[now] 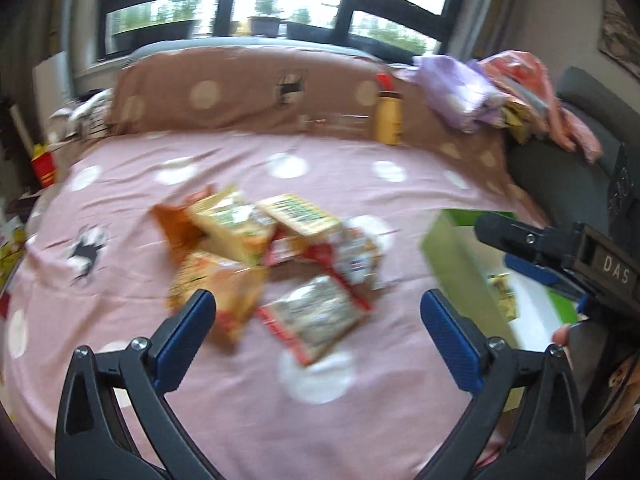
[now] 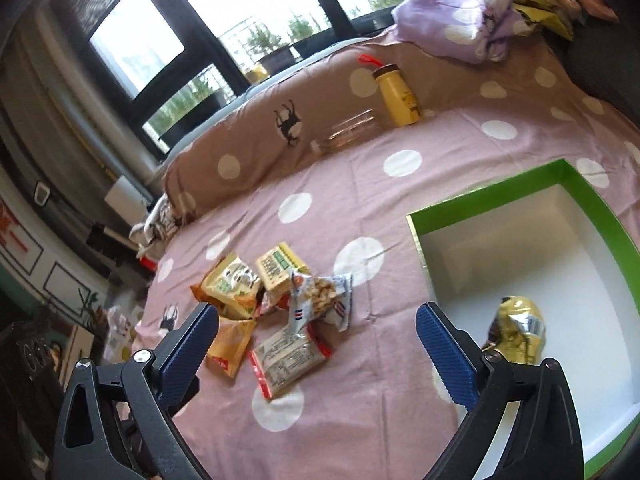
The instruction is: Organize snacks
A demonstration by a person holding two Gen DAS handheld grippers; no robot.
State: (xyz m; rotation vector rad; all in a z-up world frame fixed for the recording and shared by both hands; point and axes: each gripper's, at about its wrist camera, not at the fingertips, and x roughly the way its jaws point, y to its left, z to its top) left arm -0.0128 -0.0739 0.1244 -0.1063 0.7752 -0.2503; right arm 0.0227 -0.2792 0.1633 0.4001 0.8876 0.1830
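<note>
Several snack packets [image 1: 272,264] lie in a loose pile on the pink dotted bedsheet [image 1: 320,420]; the pile also shows in the right wrist view [image 2: 276,308]. A green box with a white inside [image 2: 580,264] stands to their right and holds one gold packet [image 2: 518,330]. The box shows in the left wrist view [image 1: 460,256] too. My left gripper [image 1: 318,336] is open and empty, just short of the pile. My right gripper [image 2: 316,342] is open and empty, above the sheet between pile and box. It appears in the left wrist view [image 1: 532,256] over the box.
A yellow bottle [image 2: 396,94] and a clear jar [image 2: 352,130] lie against the brown dotted pillow [image 2: 260,136] at the back. Folded purple and pink cloth [image 1: 500,88] is piled at the back right. A window is behind the bed.
</note>
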